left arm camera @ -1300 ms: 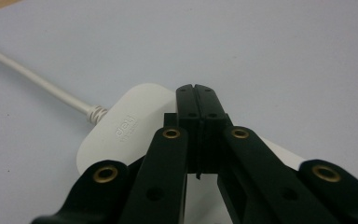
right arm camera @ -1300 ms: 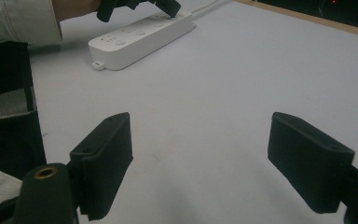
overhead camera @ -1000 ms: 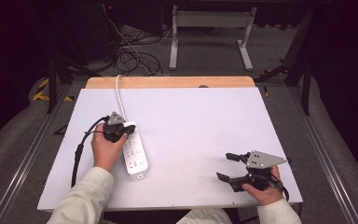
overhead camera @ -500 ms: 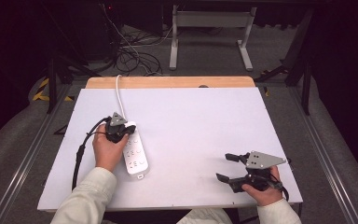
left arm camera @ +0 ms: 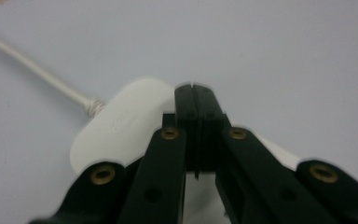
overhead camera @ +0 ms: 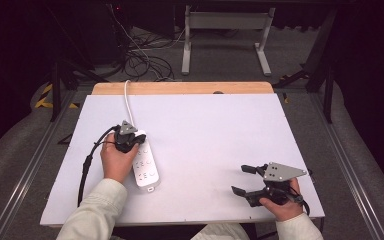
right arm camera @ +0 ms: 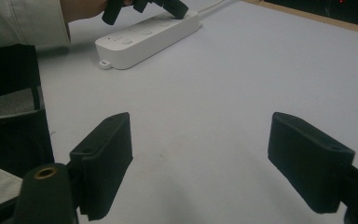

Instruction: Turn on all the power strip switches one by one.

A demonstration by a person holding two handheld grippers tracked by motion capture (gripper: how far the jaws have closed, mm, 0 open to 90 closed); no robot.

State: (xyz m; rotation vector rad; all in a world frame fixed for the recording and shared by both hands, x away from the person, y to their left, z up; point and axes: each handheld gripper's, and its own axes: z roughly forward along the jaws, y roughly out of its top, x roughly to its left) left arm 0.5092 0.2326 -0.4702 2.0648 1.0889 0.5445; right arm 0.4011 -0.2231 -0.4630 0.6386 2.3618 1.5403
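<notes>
A white power strip (overhead camera: 146, 169) lies on the left half of the white table (overhead camera: 210, 125), its white cord (overhead camera: 126, 100) running off over the back edge. My left gripper (overhead camera: 138, 136) is shut, jaws pressed flat together with nothing between them, tips resting on the strip's cord end (left arm camera: 130, 116). The left gripper view has the closed left gripper (left arm camera: 193, 91) over that rounded end and the cord (left arm camera: 37, 74) leading away. My right gripper (overhead camera: 241, 179) stands open near the front right, nothing between its jaws. The right gripper (right arm camera: 200, 154) faces the power strip (right arm camera: 144, 35) and left gripper (right arm camera: 168, 7) across bare table.
A wooden strip (overhead camera: 180, 88) edges the table's back. The left gripper's black cable (overhead camera: 86, 165) loops off the left side. Beyond the table, tangled cables (overhead camera: 145, 60) and a white metal frame (overhead camera: 225, 30) stand on the floor.
</notes>
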